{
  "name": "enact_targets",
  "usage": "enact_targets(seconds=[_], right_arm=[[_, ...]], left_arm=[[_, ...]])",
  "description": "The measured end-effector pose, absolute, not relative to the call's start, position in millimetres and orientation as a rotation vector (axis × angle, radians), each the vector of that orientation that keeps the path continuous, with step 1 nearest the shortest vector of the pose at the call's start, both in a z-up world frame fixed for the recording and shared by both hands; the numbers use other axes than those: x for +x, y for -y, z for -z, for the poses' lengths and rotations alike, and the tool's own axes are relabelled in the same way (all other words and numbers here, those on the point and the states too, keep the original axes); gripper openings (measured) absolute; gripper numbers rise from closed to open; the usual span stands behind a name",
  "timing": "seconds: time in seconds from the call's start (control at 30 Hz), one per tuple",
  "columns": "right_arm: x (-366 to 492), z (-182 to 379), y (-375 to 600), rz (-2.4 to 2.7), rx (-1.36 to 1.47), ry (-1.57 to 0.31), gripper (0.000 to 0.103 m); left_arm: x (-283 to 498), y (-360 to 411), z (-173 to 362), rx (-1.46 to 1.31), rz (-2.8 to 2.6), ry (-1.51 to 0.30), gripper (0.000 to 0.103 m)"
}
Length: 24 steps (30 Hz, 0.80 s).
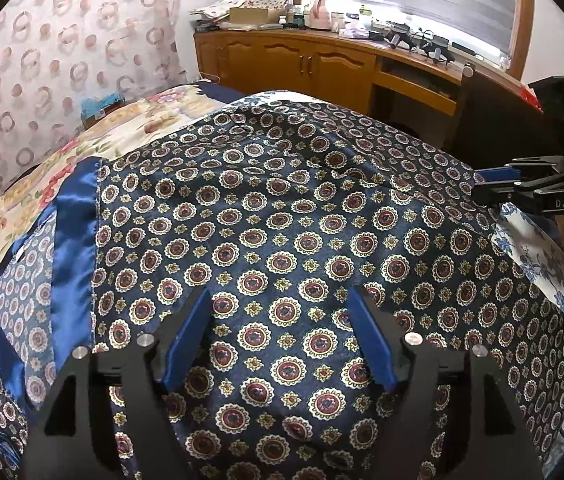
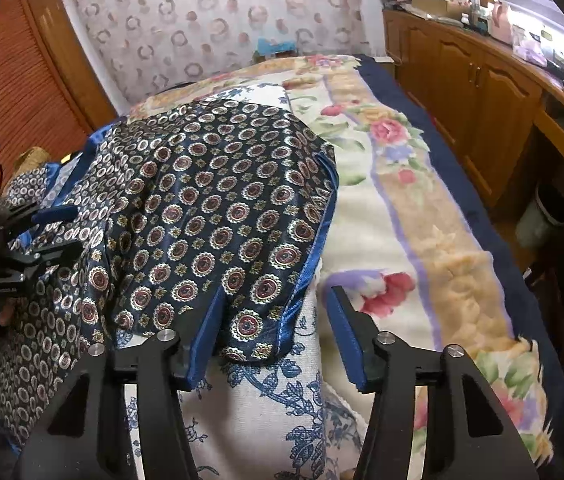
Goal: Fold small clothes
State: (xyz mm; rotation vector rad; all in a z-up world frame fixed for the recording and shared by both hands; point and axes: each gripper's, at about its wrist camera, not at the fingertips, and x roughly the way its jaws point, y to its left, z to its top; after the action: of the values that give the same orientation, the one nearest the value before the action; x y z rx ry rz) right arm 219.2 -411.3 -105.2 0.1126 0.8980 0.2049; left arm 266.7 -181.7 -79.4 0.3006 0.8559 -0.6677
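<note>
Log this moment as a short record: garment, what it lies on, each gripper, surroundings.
garment: dark blue patterned satin garment with a plain blue trim, spread out
lies on: blue-and-white cushion on a floral blanket
left gripper: open, over the garment, gripping nothing
right gripper: open at the garment's edge; trim lies between the fingers, not pinched
surroundings: wooden cabinet under a window

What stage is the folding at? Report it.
Done: the patterned garment lies spread over a blue-and-white cushion on the floral blanket.
In hand: nothing. The left gripper hovers open over the fabric; the right gripper stands open at the garment's blue hem, not clamped.
Left: no finished fold shows, so the folding remains.
</note>
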Motion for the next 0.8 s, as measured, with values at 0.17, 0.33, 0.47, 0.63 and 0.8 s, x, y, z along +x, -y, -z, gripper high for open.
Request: enact_targets(seconds=[0.17, 0.33, 0.47, 0.63, 0.8], right_arm=[[224, 102, 407, -0.201, 0.084, -0.889, 0.037], [225, 99, 409, -0.163, 0.051, -0.87, 0.011], [223, 91, 409, -0.155, 0.032, -0.837, 0.004], [220, 66, 397, -0.183, 0.017, -0.759, 0.003], [226, 35, 369, -0.254, -0.011, -0.693, 0.003]], left_arm=[[267, 183, 80, 0.303, 0.666, -0.857, 0.074], [267, 184, 80, 0.297, 0.67, -0.858, 0.074], [264, 177, 75, 0.28, 0.664, -0.848, 0.074], [257, 151, 49, 0.236, 0.633, -0.784, 0.074], [246, 112, 29, 0.186, 0.59, -0.735, 0.074]])
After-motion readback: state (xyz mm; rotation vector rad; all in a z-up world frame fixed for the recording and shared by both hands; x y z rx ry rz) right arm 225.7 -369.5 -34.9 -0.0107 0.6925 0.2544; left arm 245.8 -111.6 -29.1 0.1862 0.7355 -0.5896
